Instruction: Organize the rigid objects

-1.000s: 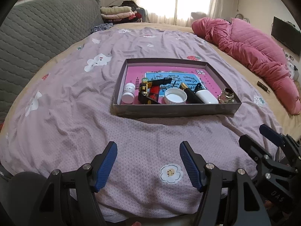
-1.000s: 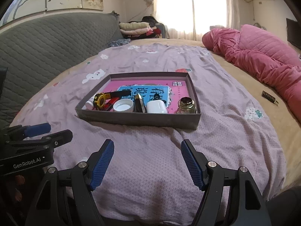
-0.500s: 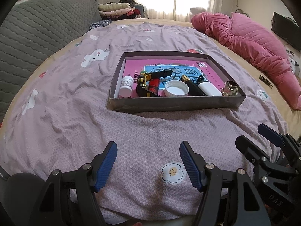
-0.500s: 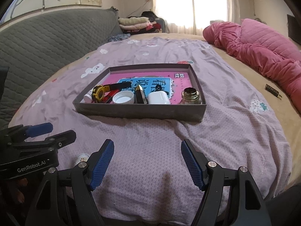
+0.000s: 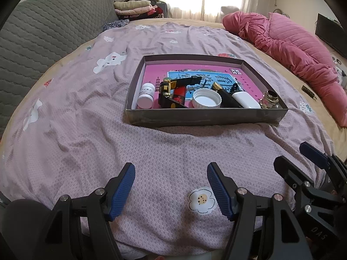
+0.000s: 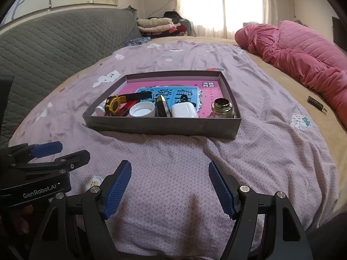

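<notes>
Left wrist view: tray (image 5: pixel 206 117) on bed (image 5: pixel 86 130) (bottles, cap inside); left claw (image 5: pixel 170 189) and right claw (image 6: pixel 170 189) wide, empty.

A shallow box (image 5: pixel 206 117) sits on the bed (image 5: pixel 91 130). Along its near wall, left to right, lie a pill bottle (image 5: pixel 146 96), a watch (image 5: pixel 168 91), a jar lid (image 5: pixel 207 99), an earbud case (image 5: pixel 245 100) and a glass jar (image 5: pixel 270 99). A quilt (image 5: pixel 288 49) lies far right.
</notes>
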Tool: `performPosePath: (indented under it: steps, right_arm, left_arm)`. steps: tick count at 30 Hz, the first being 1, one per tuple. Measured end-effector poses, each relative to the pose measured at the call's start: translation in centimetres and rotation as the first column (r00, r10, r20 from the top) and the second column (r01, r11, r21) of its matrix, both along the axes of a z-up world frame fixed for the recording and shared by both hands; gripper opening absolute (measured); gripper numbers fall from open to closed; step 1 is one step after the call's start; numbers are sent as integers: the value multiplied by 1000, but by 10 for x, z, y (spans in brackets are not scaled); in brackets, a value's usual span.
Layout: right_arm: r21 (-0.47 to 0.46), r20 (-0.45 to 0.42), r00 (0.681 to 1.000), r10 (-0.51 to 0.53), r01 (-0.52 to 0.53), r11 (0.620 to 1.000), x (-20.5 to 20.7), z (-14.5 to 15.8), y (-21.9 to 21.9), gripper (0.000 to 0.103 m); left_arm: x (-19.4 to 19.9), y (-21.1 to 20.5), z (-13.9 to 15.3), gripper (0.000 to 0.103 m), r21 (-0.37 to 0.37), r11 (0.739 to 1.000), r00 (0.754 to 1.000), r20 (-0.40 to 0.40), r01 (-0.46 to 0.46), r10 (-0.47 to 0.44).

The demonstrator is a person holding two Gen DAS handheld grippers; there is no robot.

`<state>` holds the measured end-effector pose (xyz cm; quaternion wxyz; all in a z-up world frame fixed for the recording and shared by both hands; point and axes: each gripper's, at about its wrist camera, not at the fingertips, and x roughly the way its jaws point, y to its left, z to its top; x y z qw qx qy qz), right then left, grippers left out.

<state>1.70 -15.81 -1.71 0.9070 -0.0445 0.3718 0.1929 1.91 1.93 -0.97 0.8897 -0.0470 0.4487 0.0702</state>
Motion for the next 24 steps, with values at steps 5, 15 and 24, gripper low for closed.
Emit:
performPosePath:
  steps: [5, 15, 24]
  right_arm:
    - [-7, 9, 1000, 10, -10, 1000, -2, 1, 1, 75]
    - [-13, 8, 1000, 17, -17, 1000, -1, 0, 2, 75]
    - [-14, 4, 1000, 15, -15, 1000, 0, -1, 2, 75]
  left_arm:
    - [1, 0, 0, 68, -1, 1000, 1000, -3, -4, 4]
    - [1, 0, -1, 68, 1, 1000, 1000, -8, -5, 5]
    - [2, 1, -3, 68, 4, 1000, 1000, -12, -6, 6]
